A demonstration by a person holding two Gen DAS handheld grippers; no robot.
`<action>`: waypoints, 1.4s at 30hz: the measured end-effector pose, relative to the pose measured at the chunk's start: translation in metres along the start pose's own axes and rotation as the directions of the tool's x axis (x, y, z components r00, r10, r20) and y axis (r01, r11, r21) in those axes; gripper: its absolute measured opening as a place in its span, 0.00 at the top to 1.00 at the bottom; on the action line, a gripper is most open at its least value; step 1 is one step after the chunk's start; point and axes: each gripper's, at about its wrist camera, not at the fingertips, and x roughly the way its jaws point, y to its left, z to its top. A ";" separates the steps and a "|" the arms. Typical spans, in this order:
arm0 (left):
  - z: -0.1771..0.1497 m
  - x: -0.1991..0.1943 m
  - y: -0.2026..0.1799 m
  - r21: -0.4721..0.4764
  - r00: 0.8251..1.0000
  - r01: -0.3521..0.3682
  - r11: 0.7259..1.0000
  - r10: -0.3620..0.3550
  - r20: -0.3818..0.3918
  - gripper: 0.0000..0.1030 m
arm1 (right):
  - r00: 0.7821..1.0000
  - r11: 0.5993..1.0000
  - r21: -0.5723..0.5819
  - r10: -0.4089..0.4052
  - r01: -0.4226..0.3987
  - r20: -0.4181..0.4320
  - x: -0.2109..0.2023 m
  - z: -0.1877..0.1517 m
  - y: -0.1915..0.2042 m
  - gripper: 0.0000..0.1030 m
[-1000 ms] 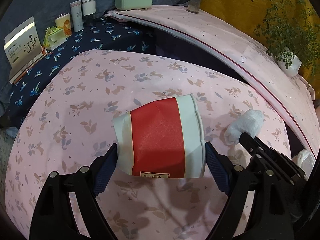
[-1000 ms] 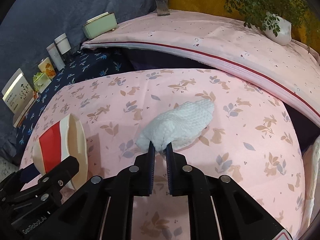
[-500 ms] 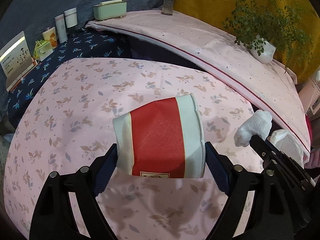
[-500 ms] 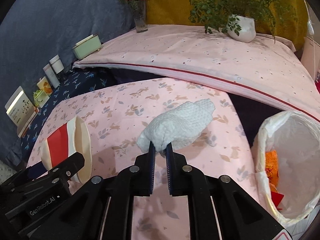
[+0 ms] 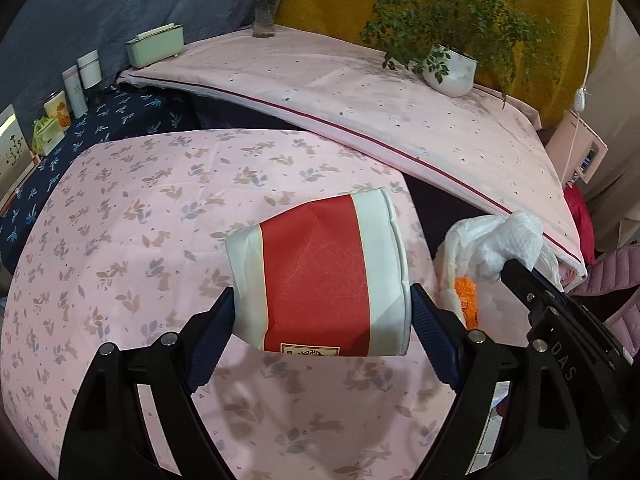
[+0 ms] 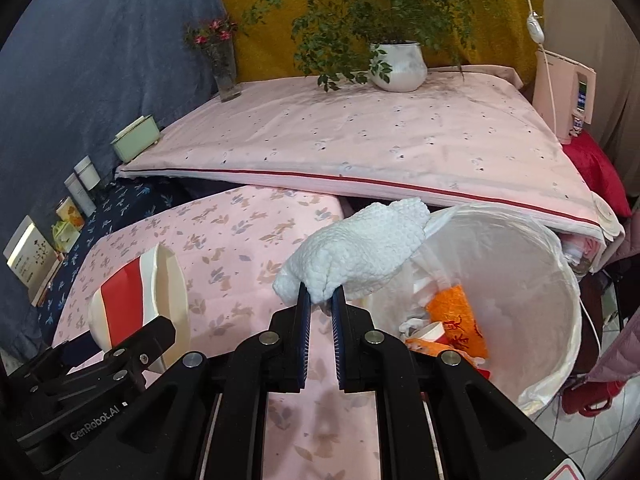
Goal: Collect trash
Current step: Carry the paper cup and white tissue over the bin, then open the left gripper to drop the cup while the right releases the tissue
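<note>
Item 1: left gripper (image 5: 320, 312), black frame with blue pads, jaws spread wide and clamped on the two sides of a red-and-cream paper cup (image 5: 318, 276). The cup lies on its side, dented, its open rim to the right, held above a pink cloth with a leaf-and-rabbit print (image 5: 120, 240).

Item 2: right gripper (image 6: 320, 300), same build, jaws nearly together and pinching one end of a crumpled white paper towel (image 6: 360, 248). The towel sticks out forward from the pads and hangs over the near left rim of a bin.

Item 3: round bin lined with a white plastic bag (image 6: 560, 288), standing just beside the right edge of the printed cloth. Inside lie an orange wrapper with red lettering (image 6: 456, 316) and other paper scraps.

Item 4: background. A plain pink sheet with a dark red stripe (image 6: 360, 136) carries a white pot with a green leafy plant (image 6: 398, 66) and a glass vase with red flowers (image 6: 224, 68). A pale green box (image 6: 134, 142) sits at its left corner.
</note>
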 end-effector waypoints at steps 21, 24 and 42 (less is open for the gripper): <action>-0.017 -0.001 -0.103 0.136 0.996 0.091 0.986 -0.090 -0.016 0.22 | 0.997 0.992 0.101 -0.077 0.075 0.012 -0.028 -0.014 -0.098 0.90; -0.018 0.001 -0.115 0.156 0.993 0.119 0.981 -0.117 -0.021 0.22 | 0.996 0.990 0.111 -0.089 0.087 0.011 -0.029 -0.016 -0.108 0.90; -0.014 0.018 -0.138 0.167 0.989 0.147 0.975 -0.145 -0.019 0.21 | 0.993 0.983 0.142 -0.119 0.119 -0.008 -0.022 -0.023 -0.137 0.90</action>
